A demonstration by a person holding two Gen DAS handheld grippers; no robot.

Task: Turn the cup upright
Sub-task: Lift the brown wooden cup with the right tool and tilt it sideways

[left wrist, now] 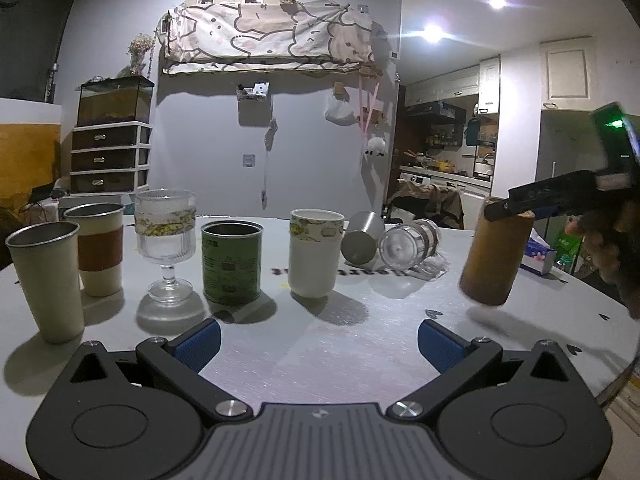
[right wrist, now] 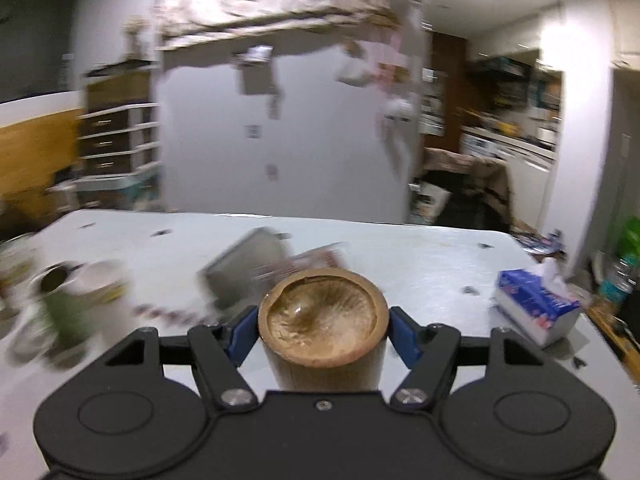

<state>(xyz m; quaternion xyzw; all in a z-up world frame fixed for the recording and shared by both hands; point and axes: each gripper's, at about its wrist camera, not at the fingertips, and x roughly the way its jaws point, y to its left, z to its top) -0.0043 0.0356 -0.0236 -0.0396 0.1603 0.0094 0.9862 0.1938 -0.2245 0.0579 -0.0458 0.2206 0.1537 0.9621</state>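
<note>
A brown bamboo cup [left wrist: 496, 256] hangs tilted just above the white table at the right, held near its top by my right gripper [left wrist: 508, 210]. In the right wrist view the right gripper [right wrist: 323, 330] is shut on the bamboo cup [right wrist: 323, 320], whose hollow end faces the camera between the blue pads [right wrist: 404, 336]. My left gripper [left wrist: 318, 344] is open and empty, low over the table's near side. A steel cup [left wrist: 360, 240] and a clear glass jar [left wrist: 408, 242] lie on their sides at the back.
Upright in a row on the table [left wrist: 320, 360] stand a cream steel cup [left wrist: 48, 280], a brown-banded cup [left wrist: 98, 248], a stemmed glass [left wrist: 166, 240], a green tin [left wrist: 231, 262] and a white cup [left wrist: 315, 252]. A blue tissue box [right wrist: 536, 306] lies at the right edge.
</note>
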